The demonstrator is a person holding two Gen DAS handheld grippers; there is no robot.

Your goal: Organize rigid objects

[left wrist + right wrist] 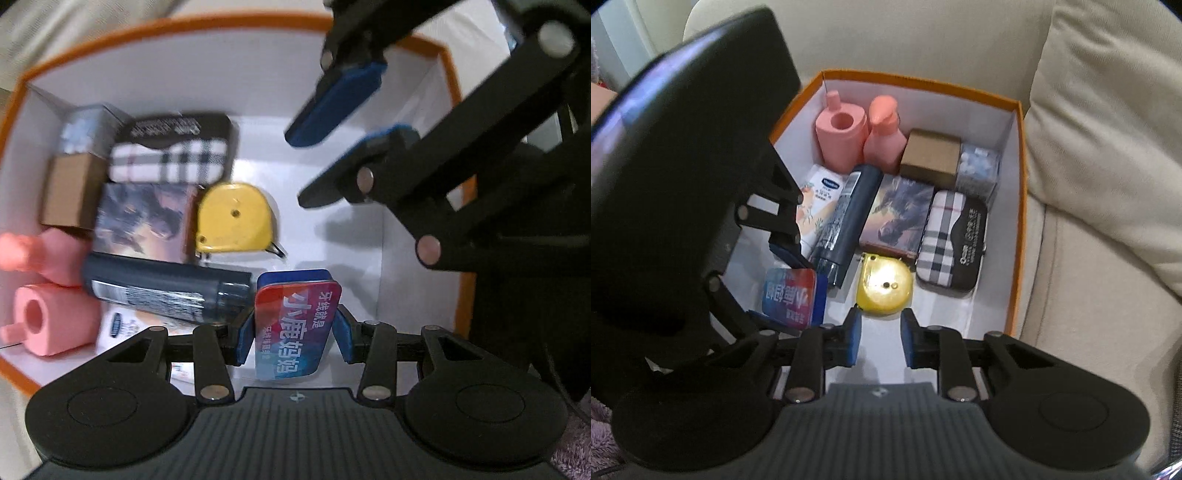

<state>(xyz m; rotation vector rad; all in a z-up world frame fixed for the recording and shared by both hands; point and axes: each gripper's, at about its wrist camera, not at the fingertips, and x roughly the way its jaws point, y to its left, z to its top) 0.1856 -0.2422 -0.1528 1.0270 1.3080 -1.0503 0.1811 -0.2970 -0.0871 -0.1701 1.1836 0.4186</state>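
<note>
Left wrist view: the left tool [295, 334] is seen clamped on a flat red-and-blue tin [297, 328], its blue pads pressed against the tin's two long edges. The tin is held upright over the white floor of an orange-rimmed box [448, 70], in the bare part near one corner. Beside the tin a dark blue bottle [166, 290] is laid on its side, and a yellow tape measure [236, 218] is lying flat just beyond it. Further in, a picture-printed box [144, 218], a checked case [173, 157], a brown carton [72, 192], a clear packet [86, 127] and two pink containers [48, 317] are packed close together, with some motion blur. The right tool [325, 162] is seen from the side above the box's empty half, its blue pads apart with nothing between them.

In the right wrist view the right tool [879, 338] is shown released, its pads parted just short of the tape measure [884, 290] and not touching it. The tin [790, 297] is seen at the left, gripped by the left tool [783, 288], close to the bottle's cap end. The box [1019, 206] is set on a cream sofa [1089, 184].
</note>
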